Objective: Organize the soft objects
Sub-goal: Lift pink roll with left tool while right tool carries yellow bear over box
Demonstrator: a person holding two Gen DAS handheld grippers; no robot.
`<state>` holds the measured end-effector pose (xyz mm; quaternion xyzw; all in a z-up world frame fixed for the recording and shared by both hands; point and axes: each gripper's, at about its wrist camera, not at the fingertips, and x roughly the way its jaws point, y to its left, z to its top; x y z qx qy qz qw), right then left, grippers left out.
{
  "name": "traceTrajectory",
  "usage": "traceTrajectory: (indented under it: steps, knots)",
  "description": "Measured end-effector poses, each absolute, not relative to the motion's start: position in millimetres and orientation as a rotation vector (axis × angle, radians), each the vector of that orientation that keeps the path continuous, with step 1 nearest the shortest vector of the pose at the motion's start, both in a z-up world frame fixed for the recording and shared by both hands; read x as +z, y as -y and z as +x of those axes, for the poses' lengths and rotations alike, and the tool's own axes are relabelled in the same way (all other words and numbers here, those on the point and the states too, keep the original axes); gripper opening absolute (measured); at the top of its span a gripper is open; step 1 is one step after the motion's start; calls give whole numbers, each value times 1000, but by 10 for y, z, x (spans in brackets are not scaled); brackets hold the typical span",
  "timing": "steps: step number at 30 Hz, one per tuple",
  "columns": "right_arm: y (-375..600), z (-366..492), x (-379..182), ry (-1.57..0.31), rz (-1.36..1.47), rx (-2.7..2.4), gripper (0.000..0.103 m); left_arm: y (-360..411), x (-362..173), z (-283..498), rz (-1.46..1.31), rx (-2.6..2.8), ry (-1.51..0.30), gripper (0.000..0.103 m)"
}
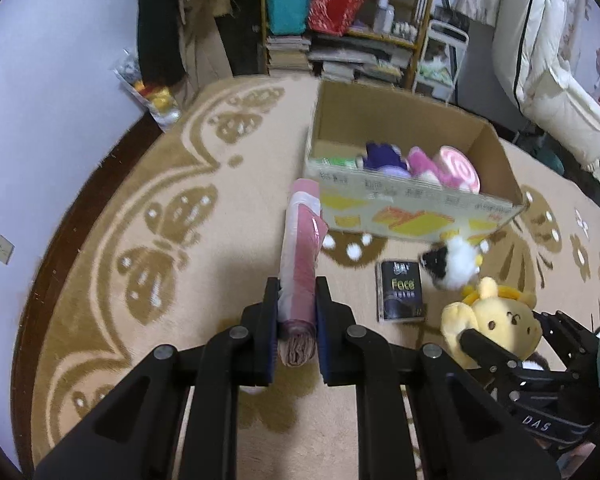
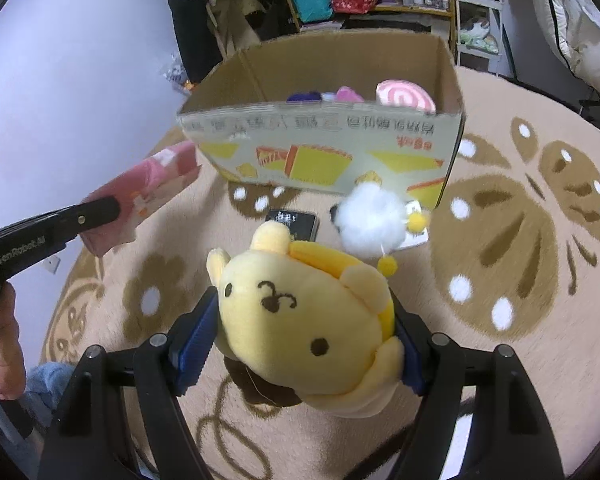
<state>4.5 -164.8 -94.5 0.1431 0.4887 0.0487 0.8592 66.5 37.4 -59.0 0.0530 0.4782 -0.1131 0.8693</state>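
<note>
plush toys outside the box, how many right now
2: the yellow bear plush clamped in the right gripper, and the white fluffy plush on the rug beside the cardboard box. Others may hide behind the box.

- Box (image 1: pixel 416 208): near wall hides lower parts of the toys inside; purple one (image 1: pixel 382 156) can't be identified.
- Box print: too blurred to read in left wrist view.
- Pink roll (image 1: pixel 300 248): rear end sits between the jaws, sides covered by pads.
- Yellow plush (image 2: pixel 300 320): body below head hidden behind it; in left view partly behind right gripper (image 1: pixel 496 356).
- White fluffy toy (image 1: pixel 456 266): motion-blurred, shape unclear.
- Dark packet (image 2: pixel 294 222): mostly behind plush.
- Shelf (image 1: pixel 352 32) items: too small to tell.
</note>
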Motion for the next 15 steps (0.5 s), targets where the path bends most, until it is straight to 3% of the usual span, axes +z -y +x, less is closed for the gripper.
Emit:
traceTrajectory:
  steps: [15]
  knots:
    - [1795, 238, -221, -830, 276, 103, 81, -222, 99, 660, 94, -285, -787, 14]
